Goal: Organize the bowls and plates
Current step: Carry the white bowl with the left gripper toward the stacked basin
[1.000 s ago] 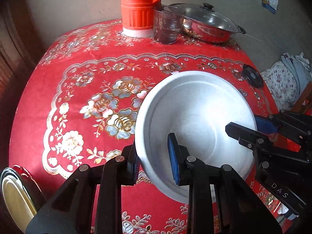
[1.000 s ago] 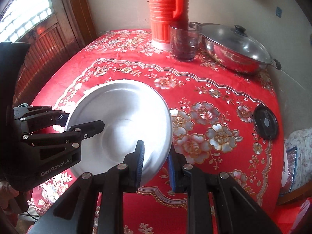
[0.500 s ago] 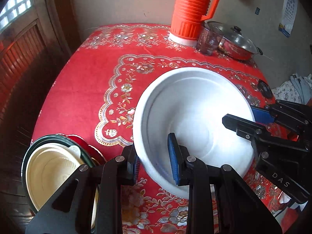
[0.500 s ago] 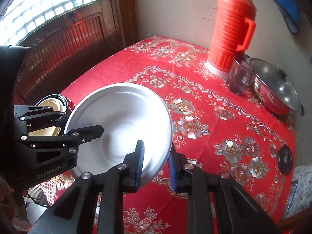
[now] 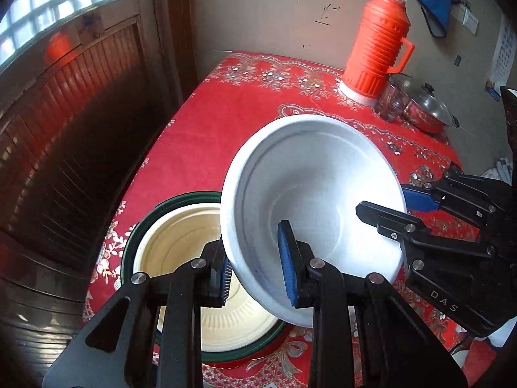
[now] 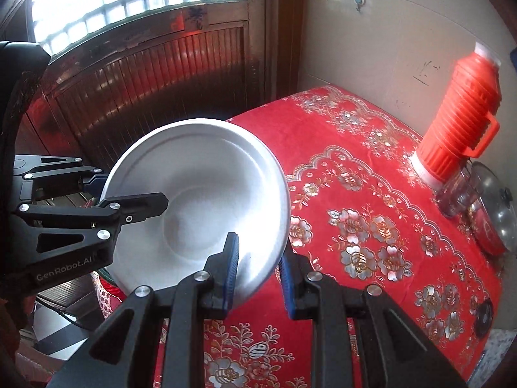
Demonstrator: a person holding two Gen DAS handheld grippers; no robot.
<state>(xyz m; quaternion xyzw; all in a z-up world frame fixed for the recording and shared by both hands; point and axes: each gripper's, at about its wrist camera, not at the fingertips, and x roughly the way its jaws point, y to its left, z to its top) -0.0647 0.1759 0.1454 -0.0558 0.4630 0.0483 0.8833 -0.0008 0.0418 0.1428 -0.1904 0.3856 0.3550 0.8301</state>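
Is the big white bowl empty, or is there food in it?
Empty. The white bowl, held at its rim by both grippers, shows a clean bare inside down to the bottom in both wrist views, with no food or liquid.

Daylight from the window [image 6: 135, 3] upper left, glare on white bowl [image 5: 316, 194], dark vignetted fisheye corners, mild blur.

We are in a home dining corner: beyond our jaws, a floral red tablecloth [image 5: 258, 103], orange thermos [image 5: 374, 42], lidded steel pan [image 5: 426, 106].

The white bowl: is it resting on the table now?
No, both grippers, left and right, hold the white bowl tilted above the table.
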